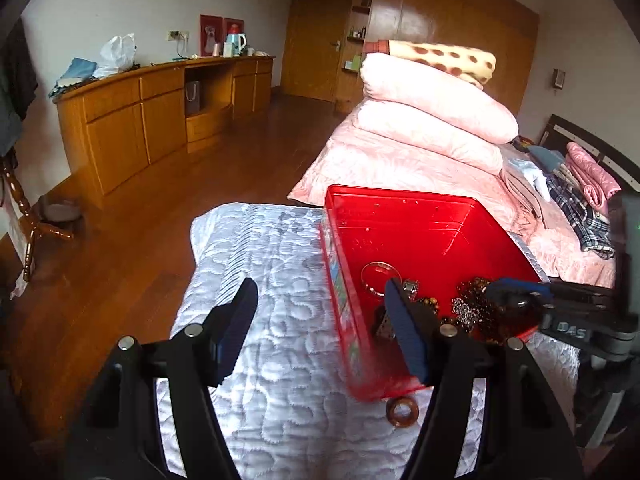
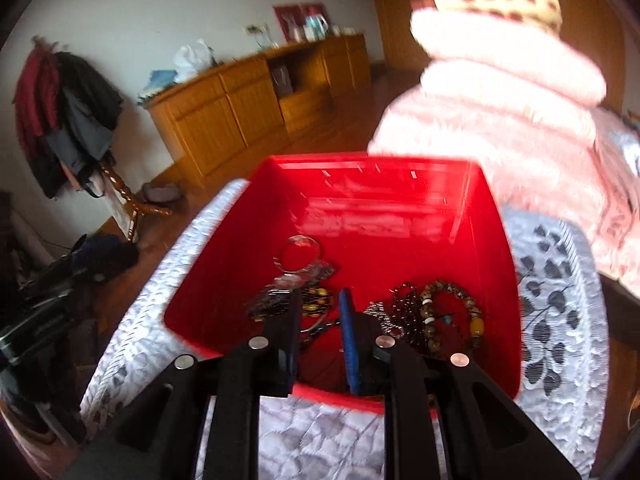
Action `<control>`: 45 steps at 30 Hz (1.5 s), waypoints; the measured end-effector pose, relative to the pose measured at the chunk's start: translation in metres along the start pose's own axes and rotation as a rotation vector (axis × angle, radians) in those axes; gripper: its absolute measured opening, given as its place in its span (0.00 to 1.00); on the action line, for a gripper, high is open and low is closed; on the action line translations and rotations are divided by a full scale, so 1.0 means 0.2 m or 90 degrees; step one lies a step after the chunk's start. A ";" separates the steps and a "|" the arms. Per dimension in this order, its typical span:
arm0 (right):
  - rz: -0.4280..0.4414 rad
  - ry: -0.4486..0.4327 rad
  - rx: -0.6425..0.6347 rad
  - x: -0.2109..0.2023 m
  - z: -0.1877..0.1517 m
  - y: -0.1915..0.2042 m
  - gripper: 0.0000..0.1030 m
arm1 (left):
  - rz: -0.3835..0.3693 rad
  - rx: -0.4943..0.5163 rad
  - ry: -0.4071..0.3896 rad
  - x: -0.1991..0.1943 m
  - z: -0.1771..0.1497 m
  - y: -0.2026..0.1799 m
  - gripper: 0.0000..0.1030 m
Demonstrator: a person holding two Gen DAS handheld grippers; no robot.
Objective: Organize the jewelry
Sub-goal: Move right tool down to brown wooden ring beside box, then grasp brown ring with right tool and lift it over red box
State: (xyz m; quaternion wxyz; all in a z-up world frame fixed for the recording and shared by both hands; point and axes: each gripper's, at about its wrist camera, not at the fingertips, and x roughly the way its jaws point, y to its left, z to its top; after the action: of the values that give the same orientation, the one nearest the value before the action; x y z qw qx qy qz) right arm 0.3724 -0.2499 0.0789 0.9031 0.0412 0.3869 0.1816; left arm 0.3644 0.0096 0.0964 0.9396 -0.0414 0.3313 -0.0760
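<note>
Your left gripper (image 1: 320,320) hangs over the white quilted cover (image 1: 260,280) with its jaws spread wide and nothing between them; the left finger is above the bare quilting, while the right finger crosses the near left wall of the red box (image 1: 400,220). That box sits on the cover with its open top toward you, and the jewelry lies in a heap at its near end. From the left wrist view you can make out a clear bangle (image 1: 378,276) resting on the red floor, with darker beaded pieces (image 1: 474,300) bunched to its right. Outside the box, just beside its near wall, a brown ring (image 1: 402,411) lies flat on the cover. Your right gripper (image 2: 320,312) reaches into the box over its near rim, and its jaws stand parted by a modest gap with no piece pinched between them; the tips are low among the jewelry, close to a strand of amber-coloured beads (image 2: 316,300). To the right of those tips a multicoloured bead bracelet (image 2: 448,312) lies in a loose loop next to a dark red beaded strand (image 2: 404,304). The right wrist view is blurred, so finer detail of the pieces cannot be told. Behind the box, folded pink bedding (image 1: 432,120) is stacked on the bed.
</note>
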 end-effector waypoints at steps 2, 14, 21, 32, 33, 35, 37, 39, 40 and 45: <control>0.015 -0.023 -0.016 -0.09 -0.04 0.06 0.18 | 0.002 0.002 -0.007 -0.05 -0.03 0.02 0.63; 0.046 0.032 0.013 0.03 -0.40 0.31 0.39 | 0.048 -0.022 0.027 -0.18 -0.38 0.22 0.86; 0.016 0.060 0.009 0.15 -0.44 0.42 0.58 | 0.050 -0.070 0.057 -0.22 -0.53 0.35 0.89; -0.042 0.060 0.001 0.25 -0.41 0.46 0.44 | 0.078 -0.038 0.045 -0.23 -0.54 0.35 0.91; -0.040 0.061 0.005 0.26 -0.41 0.46 0.42 | 0.081 -0.038 0.048 -0.22 -0.54 0.35 0.91; -0.040 0.062 0.008 0.27 -0.41 0.46 0.42 | 0.085 -0.041 0.057 -0.18 -0.53 0.35 0.91; -0.042 0.061 0.012 0.28 -0.40 0.46 0.40 | 0.089 -0.044 0.064 -0.17 -0.53 0.36 0.91; -0.042 0.062 0.016 0.30 -0.40 0.46 0.39 | 0.090 -0.044 0.065 -0.17 -0.53 0.36 0.91; -0.042 0.062 0.019 0.30 -0.39 0.46 0.39 | 0.090 -0.043 0.066 -0.17 -0.53 0.36 0.91; -0.058 0.067 0.012 0.34 -0.38 0.47 0.29 | 0.092 -0.045 0.068 -0.16 -0.53 0.36 0.91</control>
State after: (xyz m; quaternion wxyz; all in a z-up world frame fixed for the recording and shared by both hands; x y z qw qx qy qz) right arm 0.3332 -0.1430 0.0002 0.8885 0.0222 0.4369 0.1388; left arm 0.2804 0.0824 0.0246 0.9216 -0.0467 0.3854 0.0018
